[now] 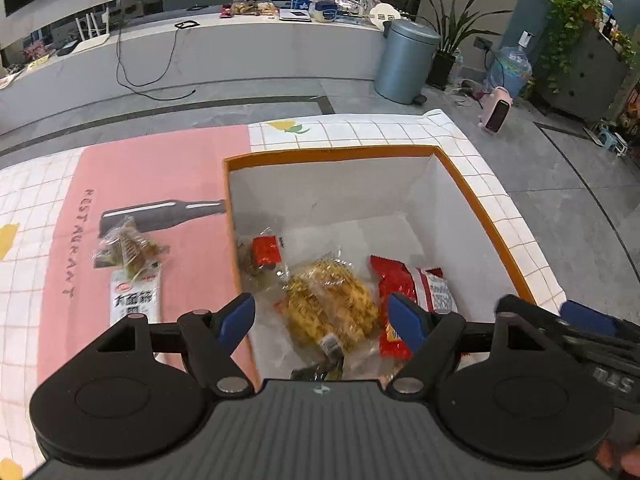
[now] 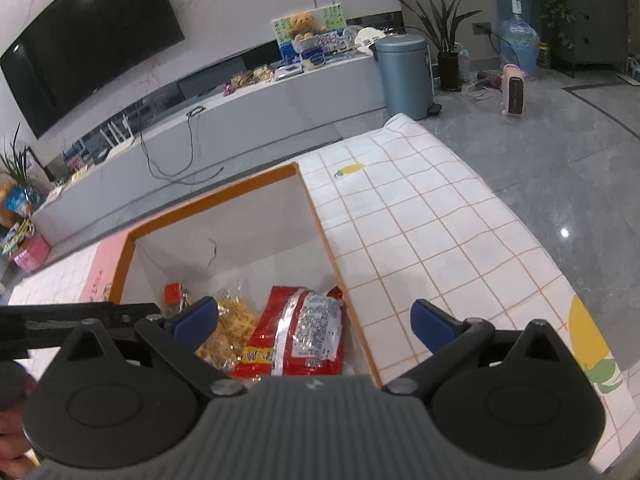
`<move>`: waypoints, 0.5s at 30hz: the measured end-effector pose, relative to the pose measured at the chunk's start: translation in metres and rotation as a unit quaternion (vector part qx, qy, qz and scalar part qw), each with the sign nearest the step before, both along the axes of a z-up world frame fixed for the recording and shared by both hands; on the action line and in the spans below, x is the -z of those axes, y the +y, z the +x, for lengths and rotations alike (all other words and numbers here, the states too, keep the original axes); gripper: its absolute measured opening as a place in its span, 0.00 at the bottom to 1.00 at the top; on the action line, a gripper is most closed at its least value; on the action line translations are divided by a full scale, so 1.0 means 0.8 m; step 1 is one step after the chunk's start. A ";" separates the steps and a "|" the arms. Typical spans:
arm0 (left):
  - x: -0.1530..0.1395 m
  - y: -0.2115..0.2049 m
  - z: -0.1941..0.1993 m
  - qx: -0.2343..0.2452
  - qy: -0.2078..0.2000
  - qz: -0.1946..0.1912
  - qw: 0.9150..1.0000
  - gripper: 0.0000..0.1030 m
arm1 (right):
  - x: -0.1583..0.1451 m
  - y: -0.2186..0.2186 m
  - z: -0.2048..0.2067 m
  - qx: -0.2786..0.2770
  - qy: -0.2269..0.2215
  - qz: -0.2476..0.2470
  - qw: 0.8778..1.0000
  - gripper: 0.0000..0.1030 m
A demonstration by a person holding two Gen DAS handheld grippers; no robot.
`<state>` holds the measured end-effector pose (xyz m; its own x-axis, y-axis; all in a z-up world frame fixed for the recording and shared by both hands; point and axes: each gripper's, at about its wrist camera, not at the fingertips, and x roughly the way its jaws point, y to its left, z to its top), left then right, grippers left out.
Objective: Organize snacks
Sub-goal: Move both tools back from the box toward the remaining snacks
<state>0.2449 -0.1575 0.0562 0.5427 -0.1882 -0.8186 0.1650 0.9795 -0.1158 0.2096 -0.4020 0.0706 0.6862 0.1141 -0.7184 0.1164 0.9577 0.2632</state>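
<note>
Left hand-held gripper (image 1: 322, 316) wide open, empty, above orange-rimmed box (image 1: 476, 184). Right hand-held gripper (image 2: 314, 320) also spread, holding nothing. In box: yellow noodle bag (image 1: 330, 304), red packet (image 1: 400, 300), small red pack (image 1: 265, 250). On surface (image 1: 360, 132) beside box: white packet (image 1: 134, 296), clear pack (image 1: 130, 250).
</note>
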 end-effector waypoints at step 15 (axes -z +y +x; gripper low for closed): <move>-0.030 0.041 -0.051 -0.006 -0.018 0.047 0.999 0.87 | -0.017 0.053 0.000 -0.068 0.027 0.002 0.997 0.97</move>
<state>0.2043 -0.1250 0.0805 0.5735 -0.1050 -0.8124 0.1550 0.9877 -0.0182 0.2092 -0.3593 0.0841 0.6237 0.2061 -0.7540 -0.0005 0.9647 0.2633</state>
